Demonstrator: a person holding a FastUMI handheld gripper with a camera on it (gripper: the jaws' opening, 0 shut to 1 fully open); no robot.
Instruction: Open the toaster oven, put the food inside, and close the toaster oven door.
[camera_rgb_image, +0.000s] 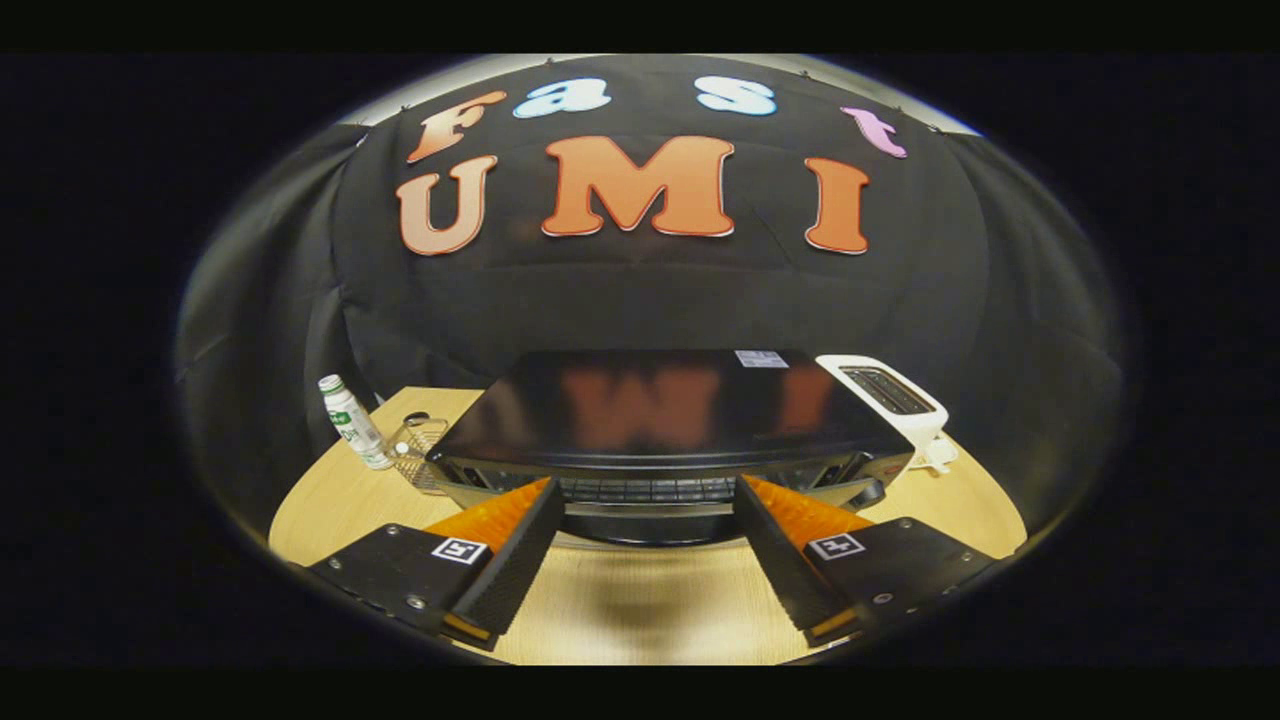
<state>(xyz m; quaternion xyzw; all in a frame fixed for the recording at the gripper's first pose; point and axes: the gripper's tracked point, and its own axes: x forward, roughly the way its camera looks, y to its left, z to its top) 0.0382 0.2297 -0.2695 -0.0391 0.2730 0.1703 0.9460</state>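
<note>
Standing spread wide over the wooden table (640, 610), the gripper (645, 545) holds nothing; its two fingers point at the toaster oven (670, 415), which sits just ahead of them, squarely between their lines. The oven's glossy black top faces the camera, and below it a vented strip and a pale curved bar, likely the door handle (650, 512), lie between the fingertips. Judgement: the appliance is heavy and rigid and should stay put; the door is a hinged panel, probably glass, so it wants a steady pull on the handle bar rather than on the slick top or face. A dark knob-like part (868, 492) shows at the oven's right front corner.

The door face is mostly cut off below the top edge, so whether it is shut or ajar cannot be told. No food can be made out. Left of the oven stand a small bottle (352, 422) and a wire basket (420, 452); its contents are unclear. A white toaster (885, 395) sits behind at right.
</note>
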